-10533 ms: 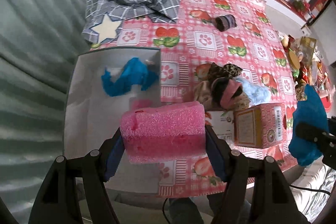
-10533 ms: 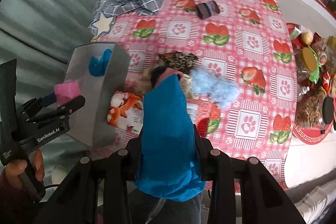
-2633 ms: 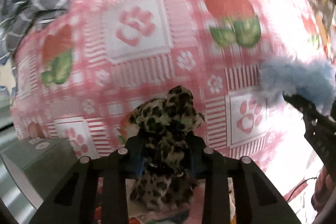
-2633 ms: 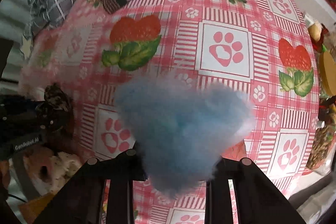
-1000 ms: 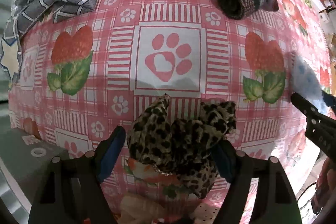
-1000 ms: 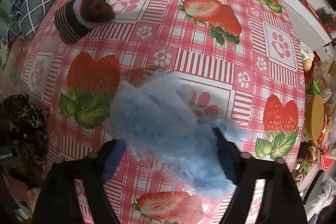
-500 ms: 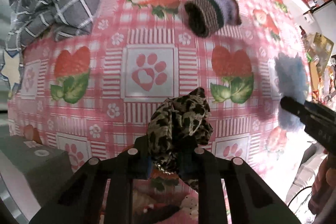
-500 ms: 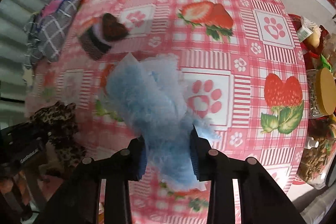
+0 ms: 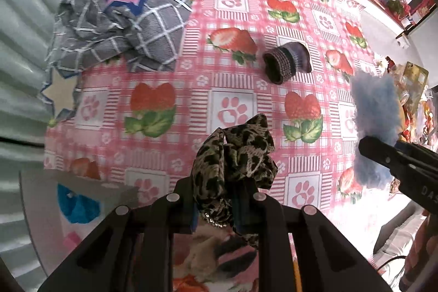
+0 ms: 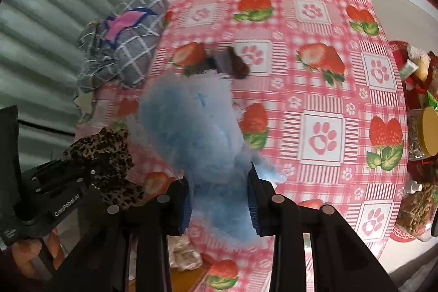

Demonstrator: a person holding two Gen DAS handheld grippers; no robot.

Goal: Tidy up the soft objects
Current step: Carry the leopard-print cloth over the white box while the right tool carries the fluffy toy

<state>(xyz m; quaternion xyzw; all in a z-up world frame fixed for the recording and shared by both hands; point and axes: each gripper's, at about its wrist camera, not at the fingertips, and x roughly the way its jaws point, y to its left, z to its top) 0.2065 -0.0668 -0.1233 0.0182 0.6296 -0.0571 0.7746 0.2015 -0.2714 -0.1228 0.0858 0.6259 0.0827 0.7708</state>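
My left gripper [image 9: 215, 205] is shut on a leopard-print cloth [image 9: 235, 155] and holds it above the strawberry tablecloth [image 9: 232, 106]. It also shows in the right wrist view [image 10: 105, 152]. My right gripper [image 10: 219, 200] is shut on a fluffy light-blue piece [image 10: 194, 127], lifted off the table; it appears at the right of the left wrist view [image 9: 375, 116]. A grey box [image 9: 41, 210] at lower left holds a blue cloth [image 9: 76, 205] and a pink sponge [image 9: 72, 240]. A striped knitted sock [image 9: 286, 62] lies mid-table.
A grey checked blanket [image 9: 123, 26] is bunched at the far left of the table. Jars and snacks on a red tray [image 10: 418, 144] stand at the right edge. More soft items [image 9: 208, 256] lie below my left gripper. A corrugated wall is on the left.
Both grippers have risen and pulled back from the table with their pieces, so more of the table and the grey box show. The sock has stayed in place.
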